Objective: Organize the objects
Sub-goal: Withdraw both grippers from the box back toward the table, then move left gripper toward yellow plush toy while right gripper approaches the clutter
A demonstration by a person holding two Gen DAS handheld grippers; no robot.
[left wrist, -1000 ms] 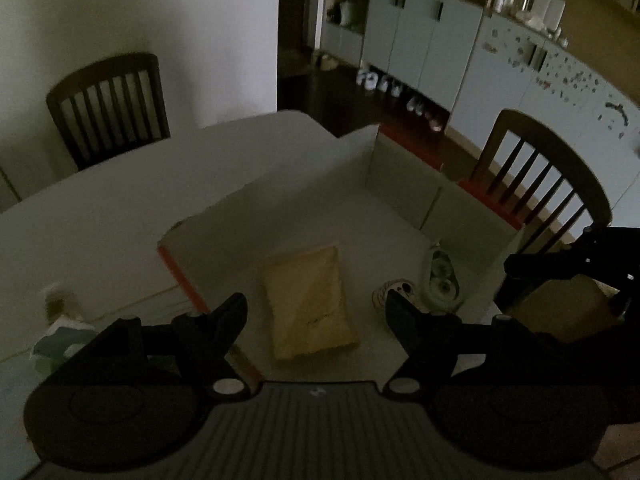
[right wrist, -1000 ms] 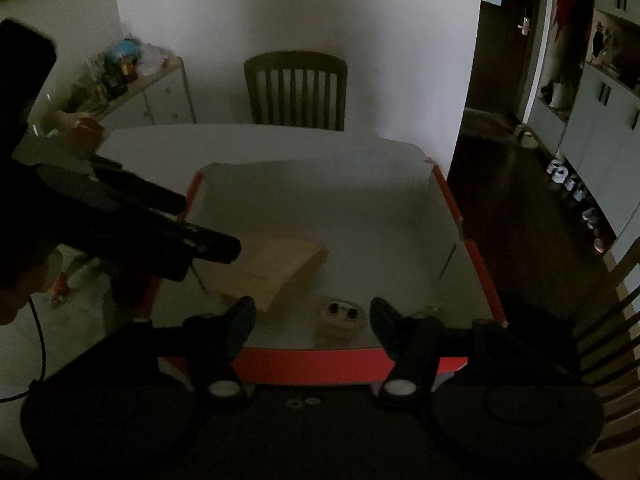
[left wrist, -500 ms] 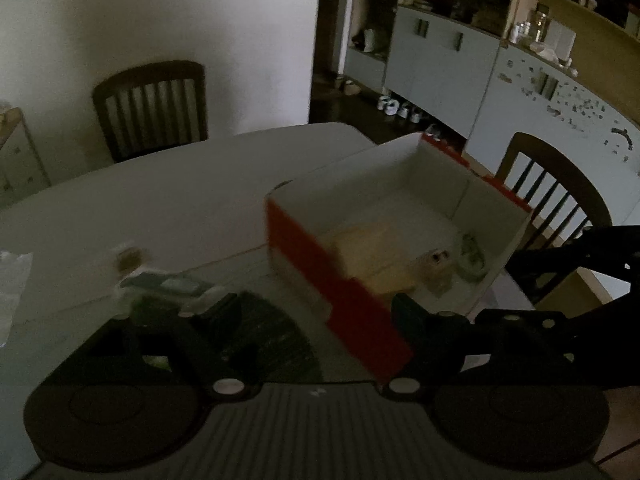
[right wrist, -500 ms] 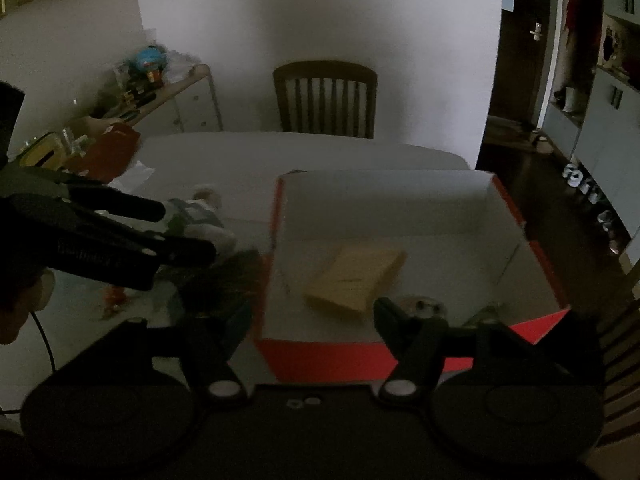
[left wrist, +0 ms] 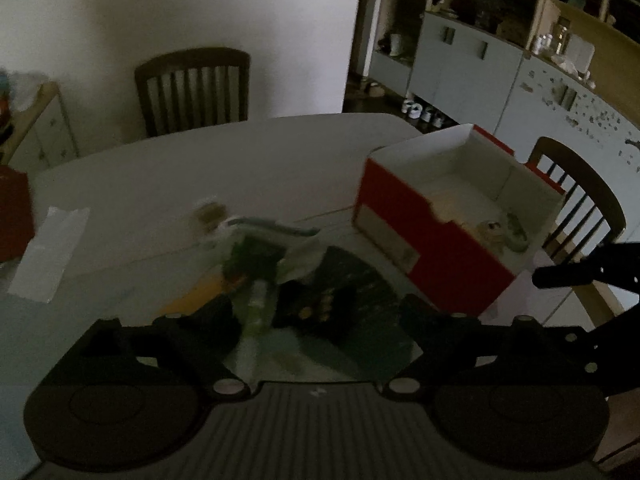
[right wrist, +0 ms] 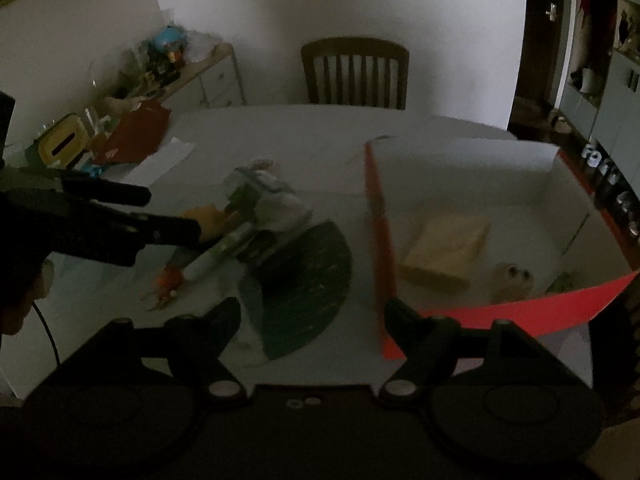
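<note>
White desk (right wrist: 288, 128) carrying everything, dim light, frames blurred. Red-and-white box (right wrist: 472, 184) on right half of desk, open-topped; inside: tan flat packet (right wrist: 444, 248) near left wall, small round item with two dark spots (right wrist: 514, 276) and a greenish item (right wrist: 564, 280) at near right corner. Left of box, just beside its red wall: dark fan-shaped sheet (right wrist: 308, 280), partly under a loose pile (right wrist: 256, 216) of pale bag, green tube, orange scraps; exact contents not resolvable. Further left, white paper slip (left wrist: 50, 252) and red bag (right wrist: 136, 132), well apart from pile.

Left claw (left wrist: 316, 316) spread wide, empty, hovering over pile and dark sheet. Right claw (right wrist: 312, 316) likewise spread, empty, straddling gap between sheet and box corner.

Risks, judged: pile items overlap, so a pinch could lift two or drag the sheet; blur and darkness make aim poor; right claw close to box wall, could nudge box.
</note>
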